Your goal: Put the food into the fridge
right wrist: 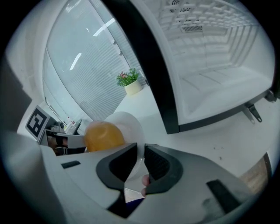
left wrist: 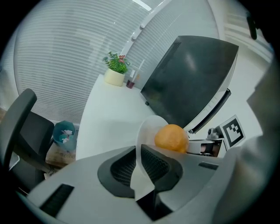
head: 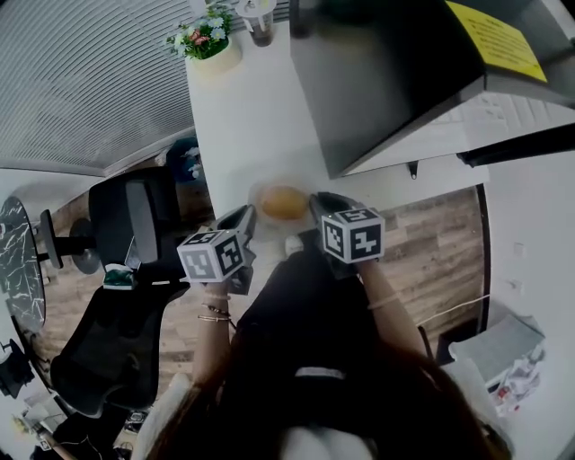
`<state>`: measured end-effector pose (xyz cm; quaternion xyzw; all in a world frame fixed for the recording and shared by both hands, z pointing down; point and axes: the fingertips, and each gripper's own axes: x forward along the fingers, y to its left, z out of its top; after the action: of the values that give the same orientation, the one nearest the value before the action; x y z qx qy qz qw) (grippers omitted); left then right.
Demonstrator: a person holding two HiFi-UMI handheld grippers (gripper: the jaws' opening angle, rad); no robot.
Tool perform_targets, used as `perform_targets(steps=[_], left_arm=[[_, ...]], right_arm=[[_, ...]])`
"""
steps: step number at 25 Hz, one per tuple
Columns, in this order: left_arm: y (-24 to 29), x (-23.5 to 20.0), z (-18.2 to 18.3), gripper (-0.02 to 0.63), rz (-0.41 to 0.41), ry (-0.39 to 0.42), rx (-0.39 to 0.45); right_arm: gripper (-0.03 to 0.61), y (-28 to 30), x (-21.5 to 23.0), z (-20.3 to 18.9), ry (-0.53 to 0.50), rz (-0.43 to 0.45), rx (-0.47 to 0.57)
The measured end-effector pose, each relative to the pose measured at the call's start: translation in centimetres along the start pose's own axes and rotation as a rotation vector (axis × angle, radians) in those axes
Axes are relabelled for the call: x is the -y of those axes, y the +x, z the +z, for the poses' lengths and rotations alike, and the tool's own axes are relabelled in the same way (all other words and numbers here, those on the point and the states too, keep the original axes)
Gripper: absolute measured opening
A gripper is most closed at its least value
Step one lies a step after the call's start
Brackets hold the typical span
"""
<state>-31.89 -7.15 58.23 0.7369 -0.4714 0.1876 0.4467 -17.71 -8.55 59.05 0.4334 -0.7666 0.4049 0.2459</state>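
Note:
A round orange food item (head: 284, 203) lies on a translucent white plate (head: 258, 191) near the front edge of the white table (head: 243, 117). My left gripper (head: 246, 218) is shut on the plate's left rim, and my right gripper (head: 321, 206) is shut on its right rim. In the left gripper view the plate (left wrist: 146, 129) stands edge-on between the pads of the left gripper (left wrist: 139, 168), with the orange item (left wrist: 171, 138) behind. In the right gripper view the right gripper (right wrist: 141, 164) pinches the plate (right wrist: 127, 122) beside the orange item (right wrist: 103, 136). The dark fridge (head: 386, 81) stands just behind, its white inside (right wrist: 210, 65) showing.
A potted plant (head: 211, 45) and a cup (head: 260, 22) stand at the table's far end. A black office chair (head: 126, 225) stands left of the table on the wooden floor. White blinds (head: 81, 81) cover the left wall. Boxes (head: 508, 359) sit at the lower right.

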Motion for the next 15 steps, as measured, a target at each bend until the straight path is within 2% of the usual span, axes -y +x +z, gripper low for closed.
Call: perform_targets(steps=[15], left_arm=[[-1.2, 2.1, 0.4, 0.038, -0.001, 0.030, 0.021]], right_arm=[[0.054, -2.6, -0.1, 0.2, -0.014, -0.003, 0.032]])
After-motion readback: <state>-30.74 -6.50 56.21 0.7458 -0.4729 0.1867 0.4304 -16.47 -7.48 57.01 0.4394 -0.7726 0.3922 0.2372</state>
